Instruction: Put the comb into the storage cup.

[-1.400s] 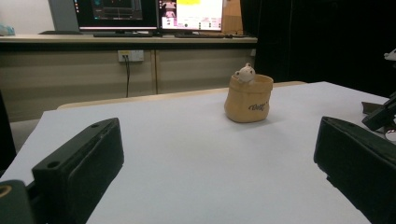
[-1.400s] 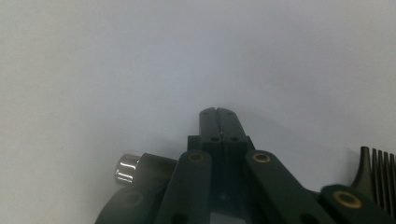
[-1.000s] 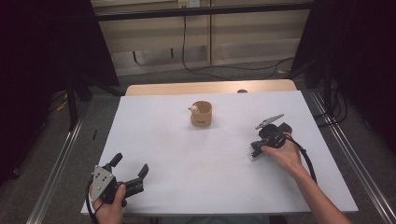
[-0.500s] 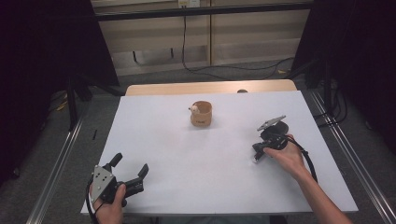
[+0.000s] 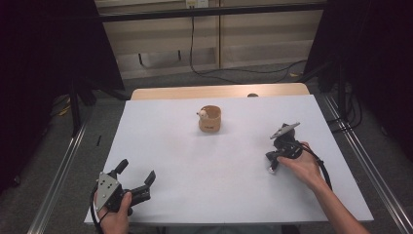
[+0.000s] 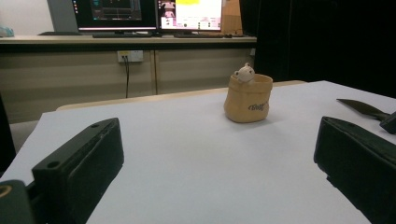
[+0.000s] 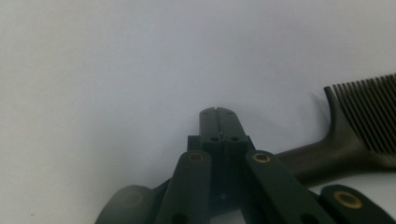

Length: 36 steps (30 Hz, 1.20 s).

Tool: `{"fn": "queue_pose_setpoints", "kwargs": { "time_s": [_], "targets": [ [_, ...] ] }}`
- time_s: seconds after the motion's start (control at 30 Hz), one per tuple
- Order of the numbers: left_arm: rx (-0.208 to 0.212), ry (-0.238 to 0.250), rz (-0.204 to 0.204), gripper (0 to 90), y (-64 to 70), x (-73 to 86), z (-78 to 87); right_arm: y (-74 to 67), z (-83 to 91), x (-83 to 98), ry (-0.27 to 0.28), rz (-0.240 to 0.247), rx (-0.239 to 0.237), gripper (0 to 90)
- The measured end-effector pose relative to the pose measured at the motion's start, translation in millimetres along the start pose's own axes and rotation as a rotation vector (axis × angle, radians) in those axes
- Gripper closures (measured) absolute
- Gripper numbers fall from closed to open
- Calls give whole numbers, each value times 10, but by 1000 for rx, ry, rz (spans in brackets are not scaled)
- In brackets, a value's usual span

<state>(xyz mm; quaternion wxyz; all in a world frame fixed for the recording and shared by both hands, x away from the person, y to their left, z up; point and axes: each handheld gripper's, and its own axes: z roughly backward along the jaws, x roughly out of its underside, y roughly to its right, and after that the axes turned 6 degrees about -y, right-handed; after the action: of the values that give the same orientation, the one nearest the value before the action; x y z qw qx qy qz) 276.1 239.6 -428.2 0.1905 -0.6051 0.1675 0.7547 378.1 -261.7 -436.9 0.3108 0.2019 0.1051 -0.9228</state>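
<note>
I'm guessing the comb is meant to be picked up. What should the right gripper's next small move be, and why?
Probably open the right gripper and shift it toward the comb. Its jaws are shut together on bare white table, with the comb's handle lying beside them, not between them.

Dim surroundings, perhaps overhead light, soft blur

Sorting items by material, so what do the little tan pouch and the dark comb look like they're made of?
The tan pouch looks like soft fabric: matte, slumped sides, rolled rim, printed logo. The comb looks like hard moulded plastic: dark, smooth, slight sheen, fine even teeth. Neither is certain from looks alone.
</note>
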Motion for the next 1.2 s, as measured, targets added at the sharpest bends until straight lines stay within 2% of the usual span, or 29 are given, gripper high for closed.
{"fn": "queue_pose_setpoints", "kwargs": {
  "time_s": [0.07,0.2,1.2],
  "targets": [
    [1,2,8,16,5,3,-7,9,3,34,15,-13,-9,900],
    [2,3,8,17,5,0,-9,17,12,54,18,-7,-11,900],
    [12,-5,3,17,8,3,-8,53,90,162,-1,-17,-11,900]
  ]
}}
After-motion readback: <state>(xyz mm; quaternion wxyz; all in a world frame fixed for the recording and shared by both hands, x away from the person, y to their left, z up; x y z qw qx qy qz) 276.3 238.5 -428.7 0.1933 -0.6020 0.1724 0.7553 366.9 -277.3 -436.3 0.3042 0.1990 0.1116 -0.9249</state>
